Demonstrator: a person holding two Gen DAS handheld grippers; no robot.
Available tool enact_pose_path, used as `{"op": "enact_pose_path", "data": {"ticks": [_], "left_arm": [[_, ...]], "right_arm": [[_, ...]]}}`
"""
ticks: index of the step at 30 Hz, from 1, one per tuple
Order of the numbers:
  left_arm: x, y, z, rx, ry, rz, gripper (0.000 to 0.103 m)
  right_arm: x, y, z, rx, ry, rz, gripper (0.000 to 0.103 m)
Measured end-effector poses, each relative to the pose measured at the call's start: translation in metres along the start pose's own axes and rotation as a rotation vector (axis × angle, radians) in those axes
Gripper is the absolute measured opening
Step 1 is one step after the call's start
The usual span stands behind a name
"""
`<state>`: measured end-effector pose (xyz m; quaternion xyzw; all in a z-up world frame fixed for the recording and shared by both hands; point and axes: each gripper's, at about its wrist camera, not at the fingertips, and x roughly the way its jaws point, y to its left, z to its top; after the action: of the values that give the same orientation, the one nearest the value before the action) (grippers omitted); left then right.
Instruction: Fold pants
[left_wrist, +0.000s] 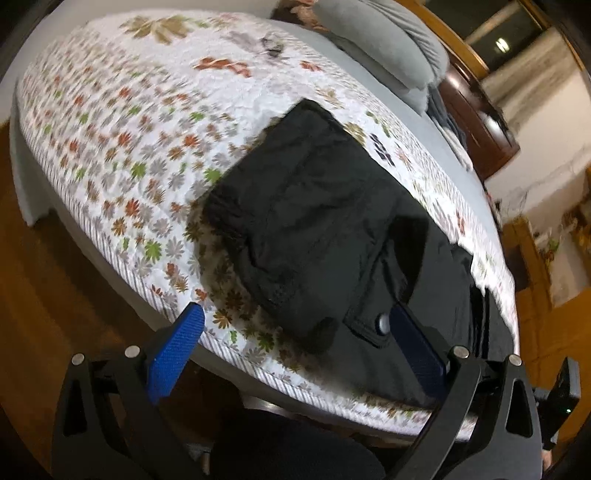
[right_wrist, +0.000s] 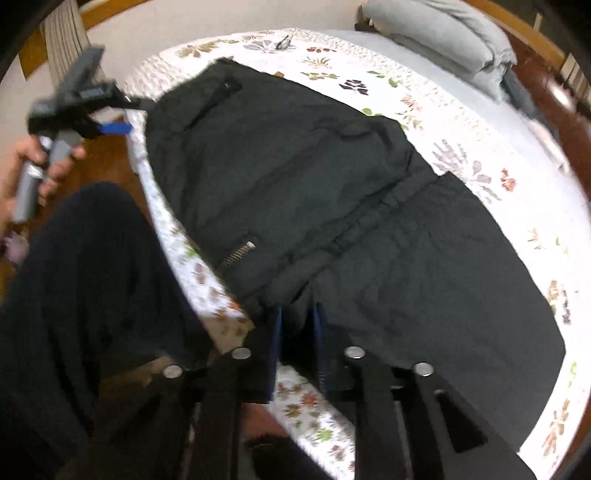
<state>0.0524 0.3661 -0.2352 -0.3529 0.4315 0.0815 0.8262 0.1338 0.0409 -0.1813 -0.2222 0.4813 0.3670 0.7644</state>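
Already partly folded, the black fabric pants (right_wrist: 332, 192) lie lengthwise along the floral quilted bedspread's (left_wrist: 110, 122) near edge; my right gripper (right_wrist: 297, 325), nearer, pinches their edge, while my left gripper (left_wrist: 295, 325) gapes empty.

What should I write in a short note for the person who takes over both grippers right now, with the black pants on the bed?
Left gripper: open, holding nothing, near the edge of the bed above the pants' button end.
Right gripper: fingers close together with black cloth between them at the near edge; it looks shut on the pants.
Pants: on the flowered bedspread, one part already folded over the other. A zipper shows near the bed edge.
Done: at least one fold seems made.
Left: probably one more fold and smoothing; check the right grip first, the picture is blurred.
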Motion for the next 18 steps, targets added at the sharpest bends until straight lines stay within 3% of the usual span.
{"op": "enact_pose_path", "data": {"ticks": [4,6,8,11,14,18], "left_arm": [[0.005,0.016,0.004,-0.147,0.033,-0.107,0.1],[0.007,0.027,0.007,-0.221,0.01,-0.164,0.1],[0.011,0.035,0.01,-0.287,-0.004,-0.224,0.1],[0.023,0.047,0.012,-0.373,0.001,-0.321,0.1],[0.038,0.056,0.011,-0.438,0.007,-0.344,0.1],[0.044,0.057,0.01,-0.466,-0.021,-0.396,0.099]], "right_arm": [[-0.027,-0.012,0.05,0.015,-0.032,0.219,0.077],[-0.03,-0.022,0.09,0.011,-0.029,0.307,0.083],[-0.021,-0.033,0.14,0.01,0.012,0.451,0.086],[0.003,-0.037,0.2,-0.028,0.082,0.532,0.09],[0.045,-0.032,0.264,-0.048,0.195,0.583,0.091],[0.086,-0.006,0.31,-0.143,0.296,0.575,0.092]]}}
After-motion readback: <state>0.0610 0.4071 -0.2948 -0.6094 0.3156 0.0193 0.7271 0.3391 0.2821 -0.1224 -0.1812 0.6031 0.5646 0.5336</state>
